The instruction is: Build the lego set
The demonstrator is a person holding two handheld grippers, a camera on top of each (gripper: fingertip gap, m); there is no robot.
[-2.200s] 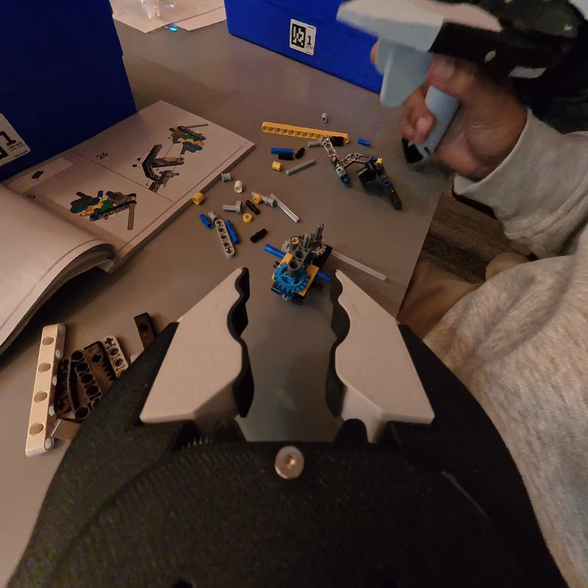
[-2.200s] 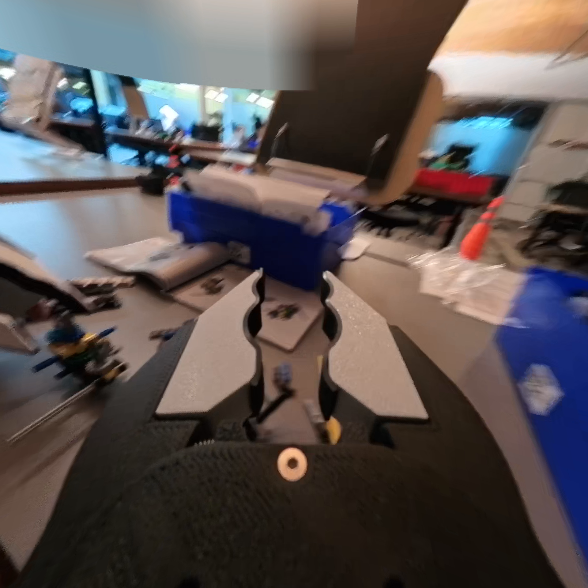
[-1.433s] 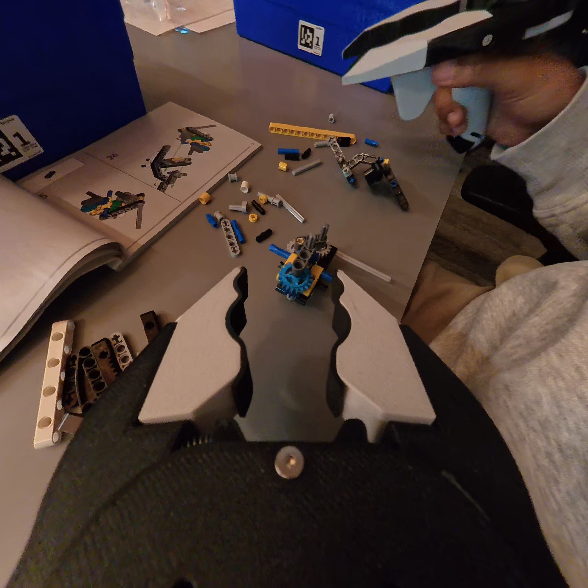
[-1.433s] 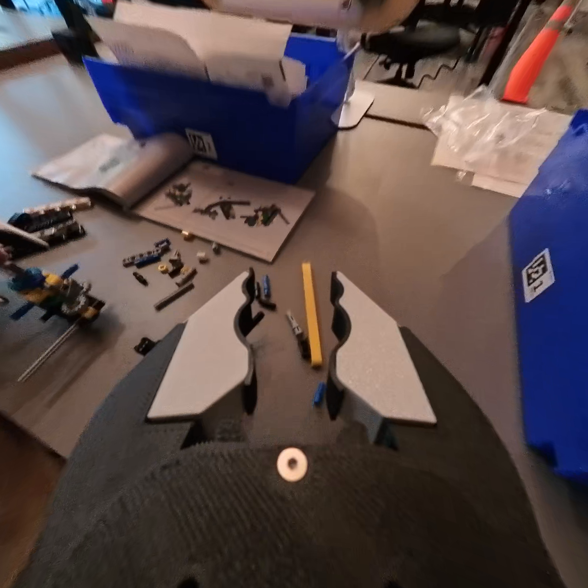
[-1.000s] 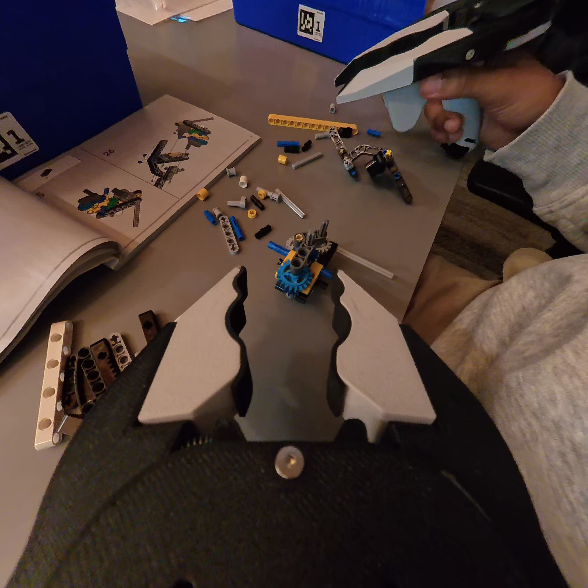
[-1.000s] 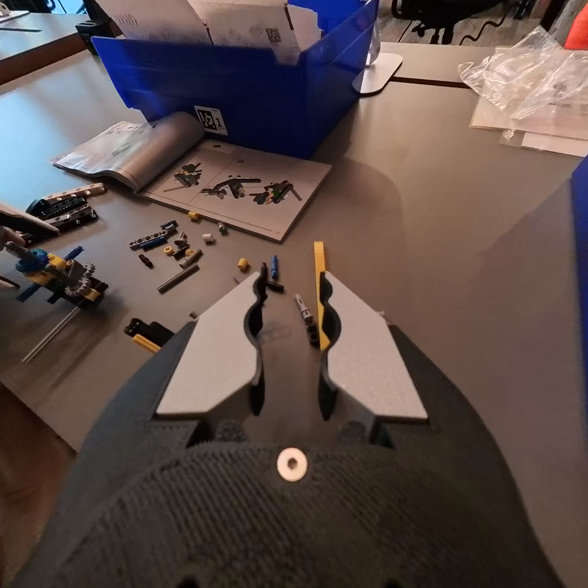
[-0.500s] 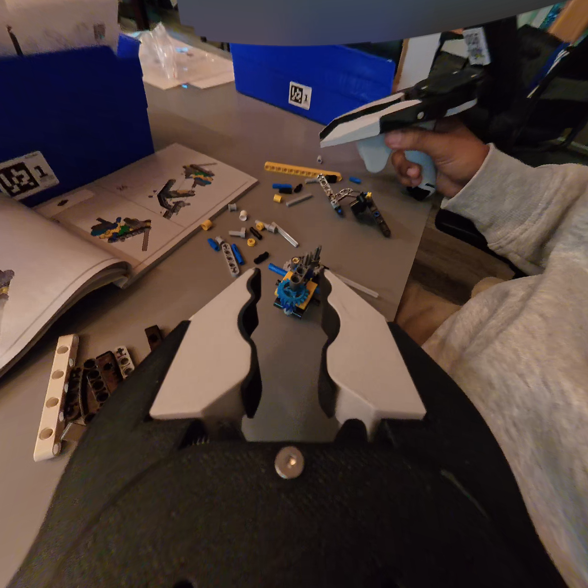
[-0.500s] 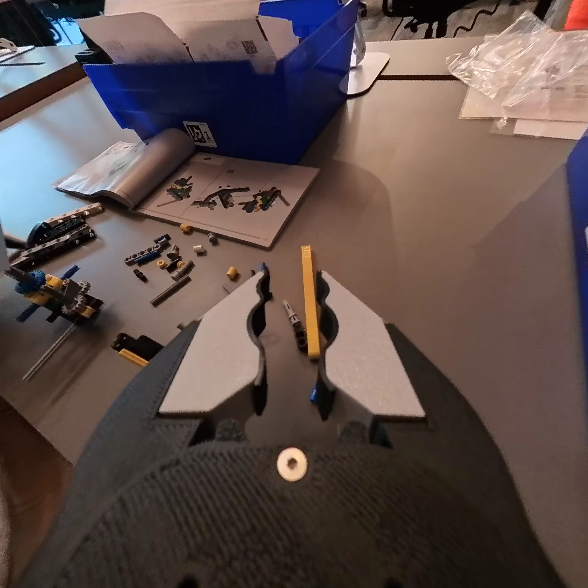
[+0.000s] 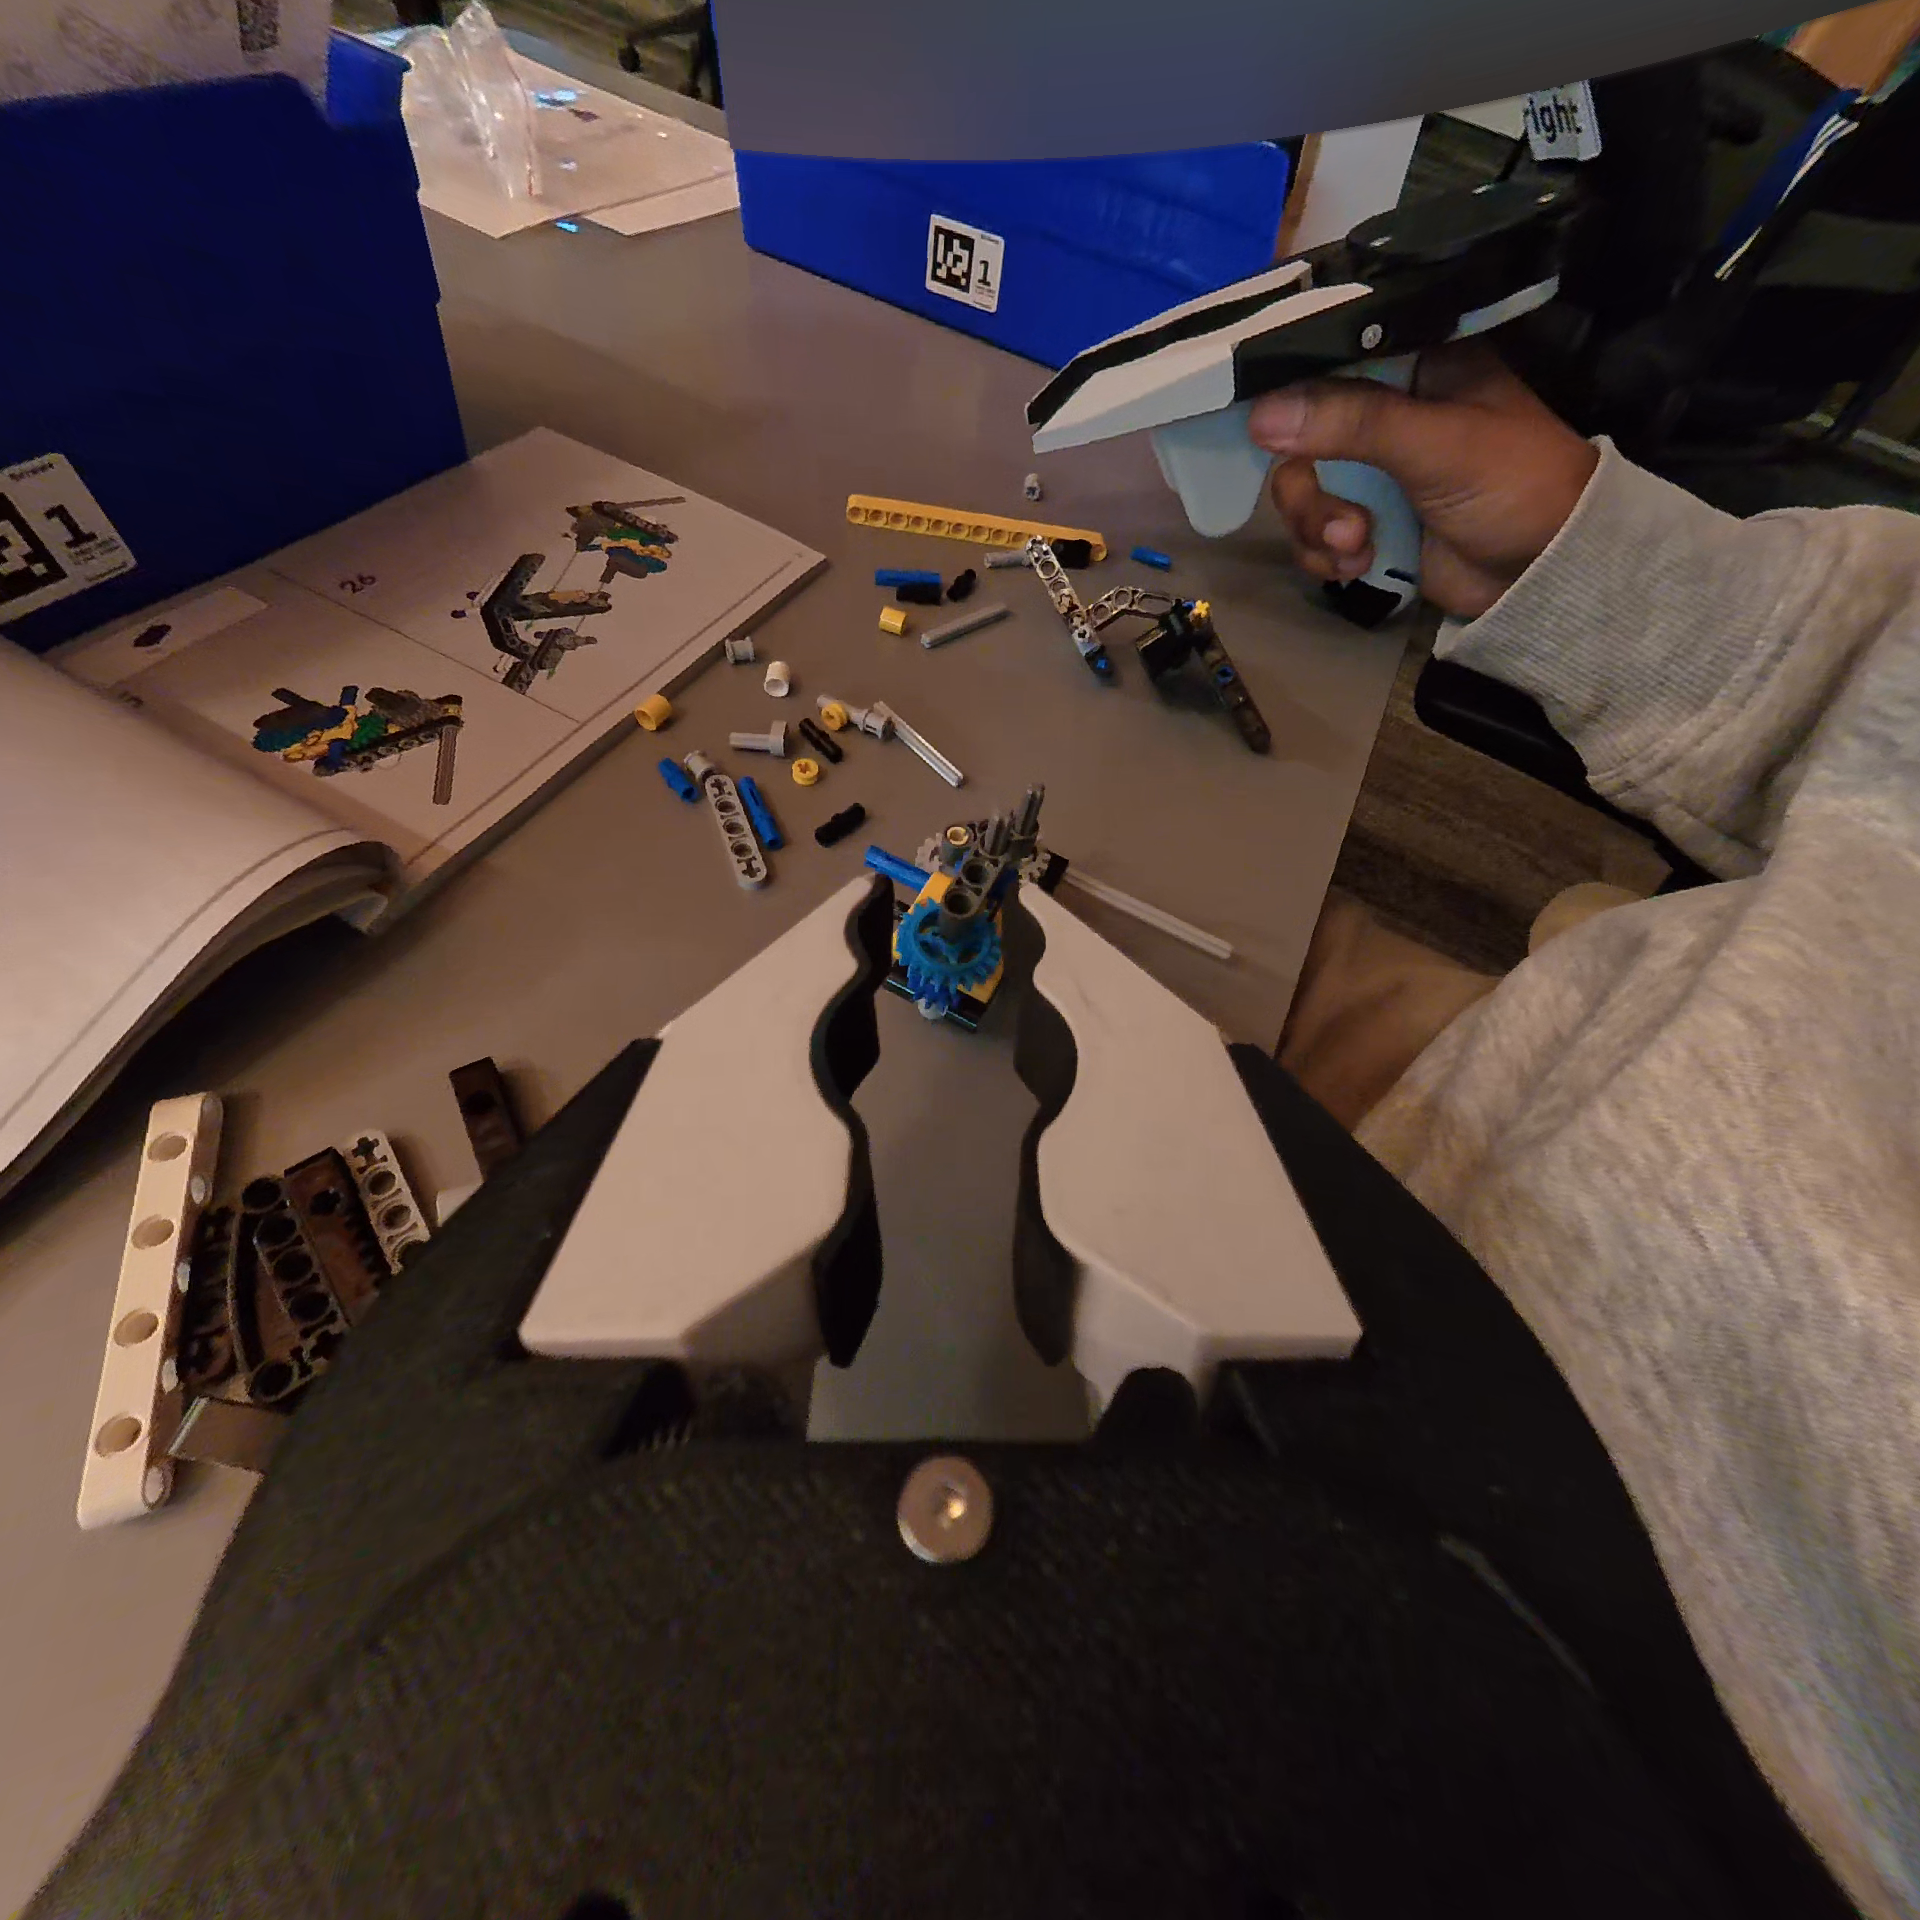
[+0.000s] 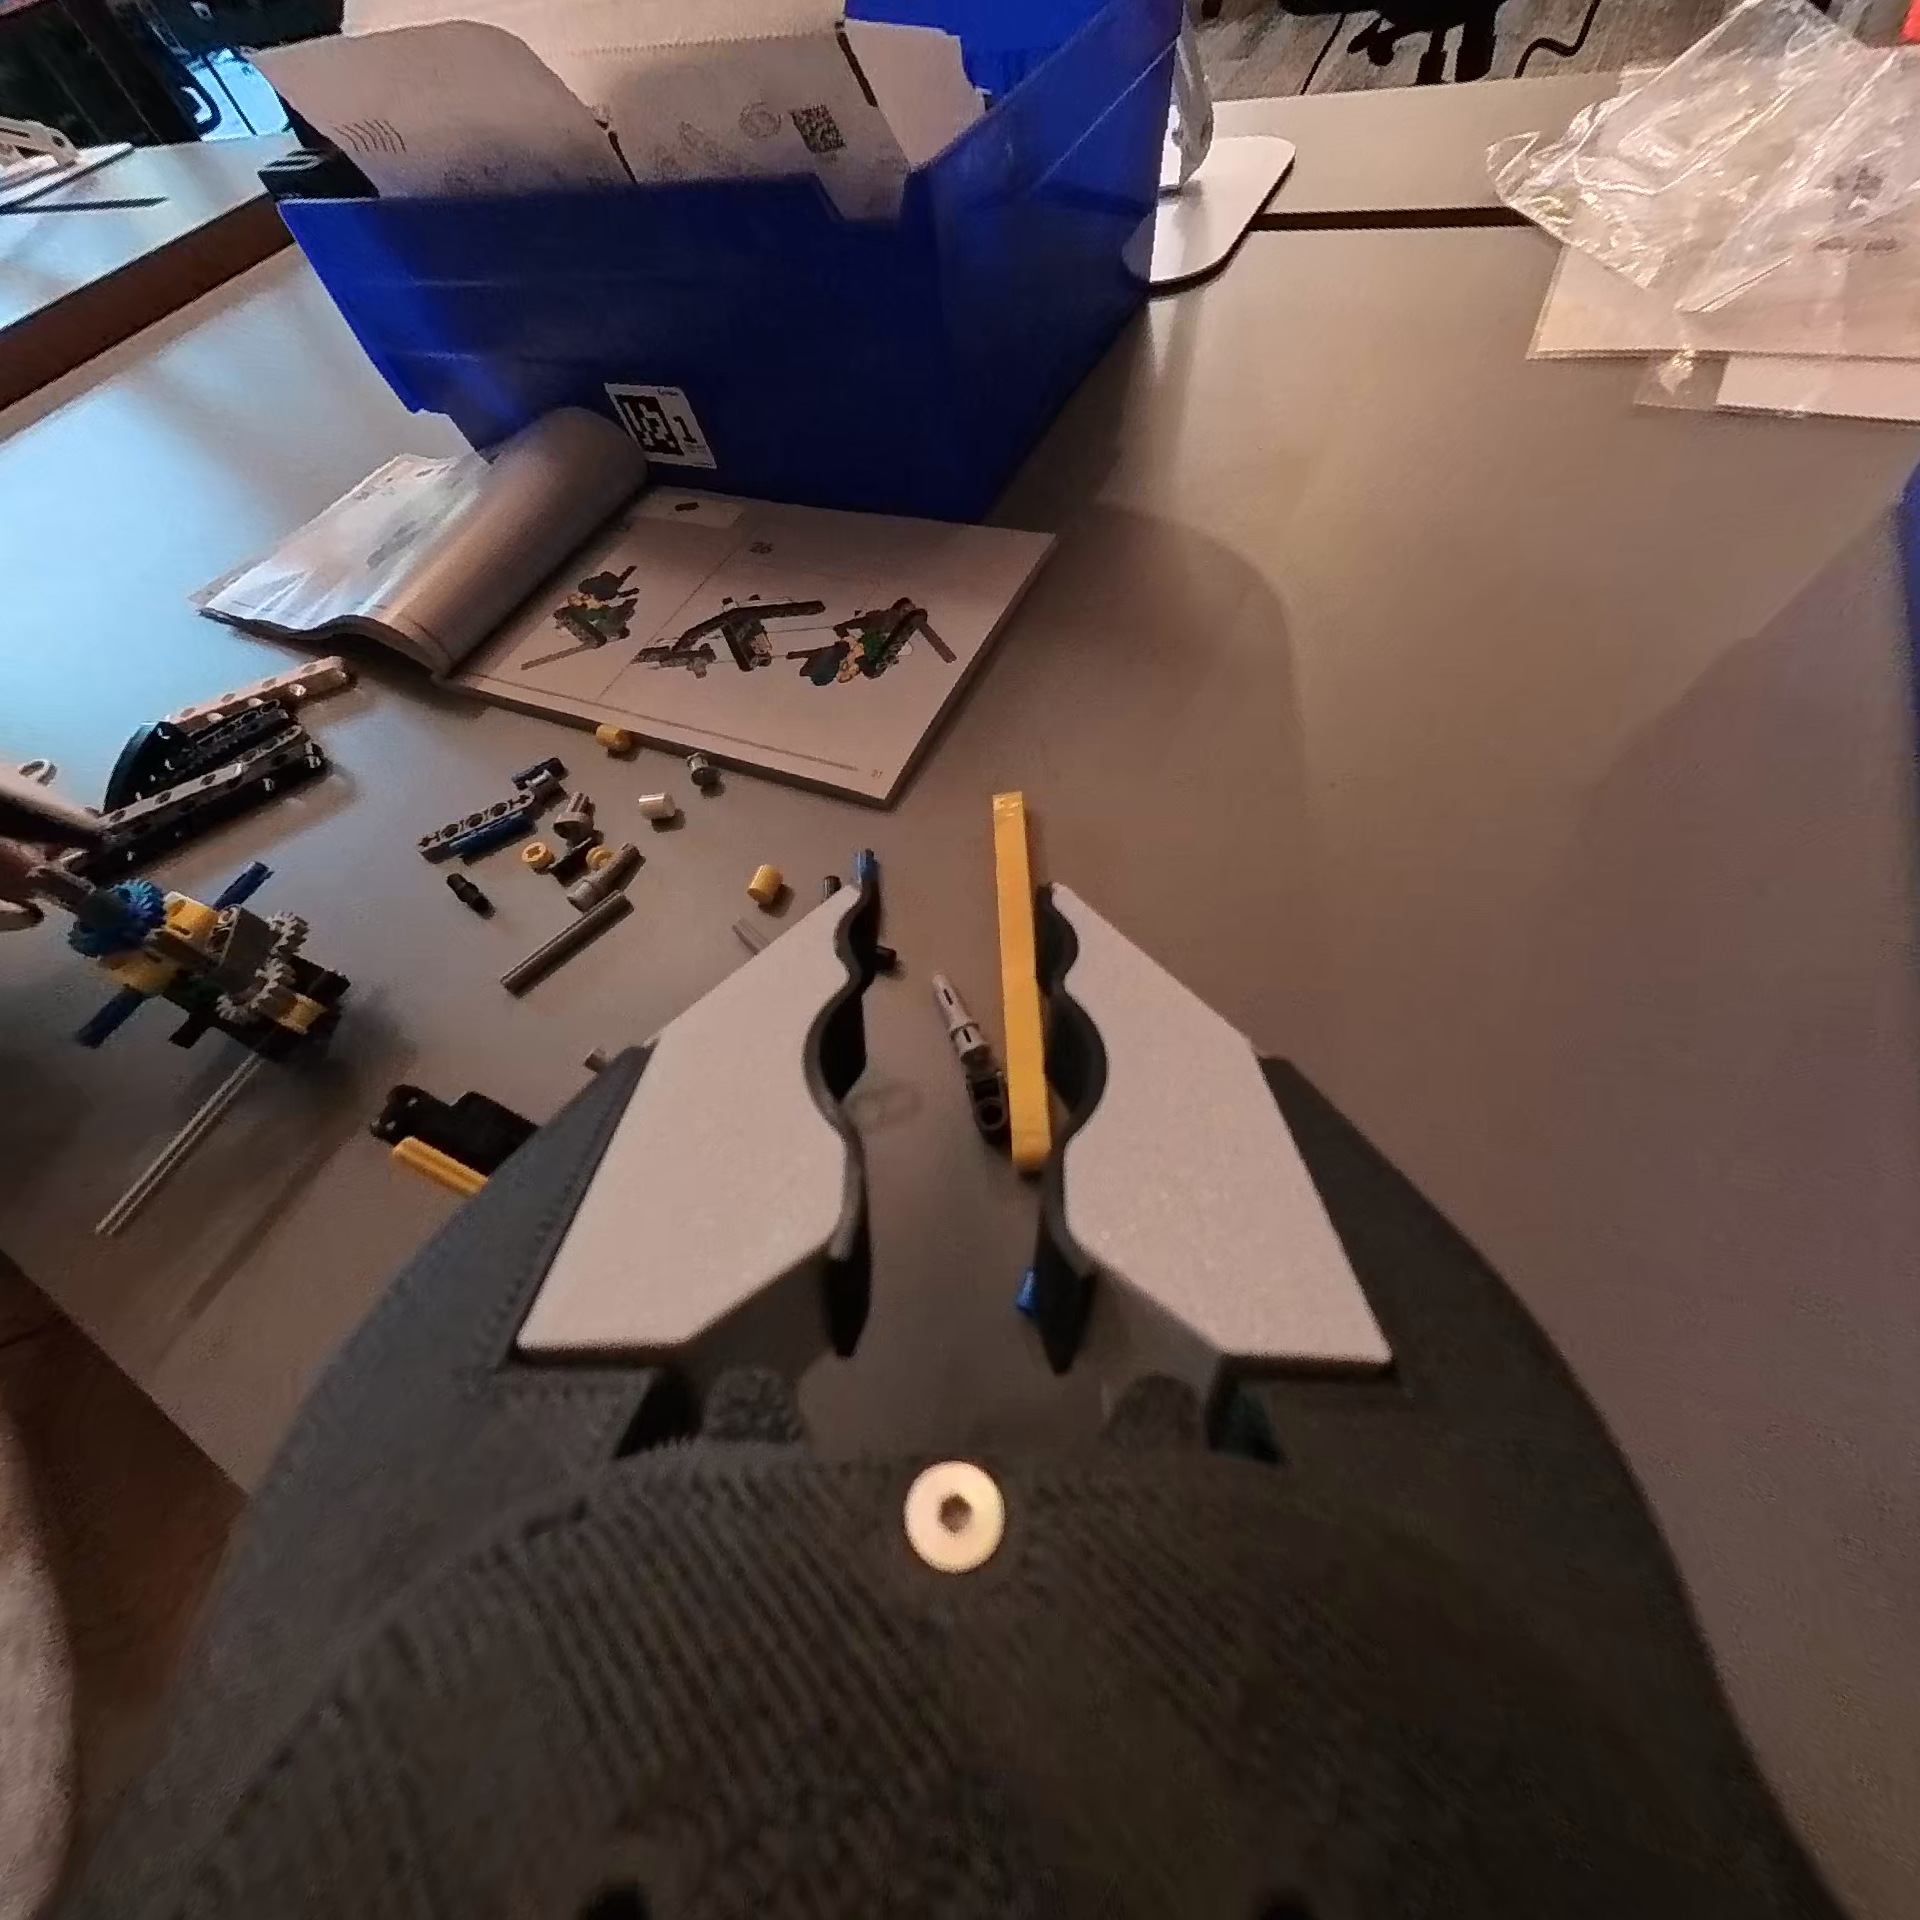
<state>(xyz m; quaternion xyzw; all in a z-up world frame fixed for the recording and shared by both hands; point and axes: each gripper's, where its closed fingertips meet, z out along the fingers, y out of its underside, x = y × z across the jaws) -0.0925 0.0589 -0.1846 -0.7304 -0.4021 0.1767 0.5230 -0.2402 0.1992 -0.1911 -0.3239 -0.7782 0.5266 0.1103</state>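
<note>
Two grippers are ours. Going left to right on the grey table [image 9: 644, 343]: the open instruction booklet [image 9: 312, 707], the loose small pieces [image 9: 790, 748], then the half-built lego assembly [image 9: 951, 914] near the table's front edge. Our left gripper [image 9: 945, 904] has its fingers either side of the assembly's blue gear, narrowly parted; we cannot tell if they grip it. Our right gripper [image 10: 956, 914] hovers open and empty above the long yellow beam [image 10: 1016, 977] and a grey pin [image 10: 961, 1023].
</note>
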